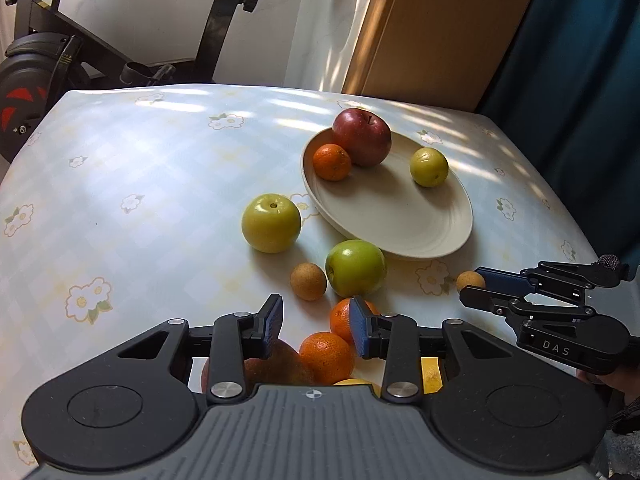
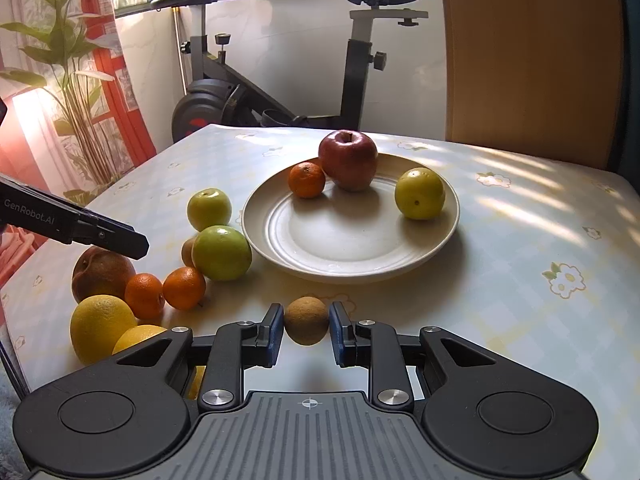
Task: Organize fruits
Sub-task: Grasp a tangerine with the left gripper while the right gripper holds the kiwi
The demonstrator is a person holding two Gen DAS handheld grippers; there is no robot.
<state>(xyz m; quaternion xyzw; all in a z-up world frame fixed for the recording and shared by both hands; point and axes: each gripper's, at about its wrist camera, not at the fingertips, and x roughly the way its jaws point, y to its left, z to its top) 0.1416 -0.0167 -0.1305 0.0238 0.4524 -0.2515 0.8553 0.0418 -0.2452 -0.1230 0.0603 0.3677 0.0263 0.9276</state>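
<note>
My right gripper (image 2: pixel 306 326) is shut on a small brown round fruit (image 2: pixel 306 320) just above the flowered tablecloth, in front of the cream plate (image 2: pixel 360 276). The plate (image 1: pixel 400 248) carries a red apple (image 1: pixel 362 142), an orange (image 1: pixel 332 162) and a yellow-green fruit (image 1: pixel 429 167). My left gripper (image 1: pixel 316 326) hangs open over two oranges (image 1: pixel 326 356) and a reddish-brown apple (image 1: pixel 280 364), with nothing pressed between its pads. A green apple (image 1: pixel 355 267), a yellow-green apple (image 1: pixel 271 222) and another small brown fruit (image 1: pixel 308 281) lie left of the plate.
Two lemons (image 2: pixel 102 326) sit at the table's near left corner. An exercise bike (image 2: pixel 240 92) stands behind the table, a plant (image 2: pixel 68 60) to the left, a wooden panel (image 2: pixel 520 60) at the back right. The tablecloth (image 2: pixel 520 280) right of the plate is bare.
</note>
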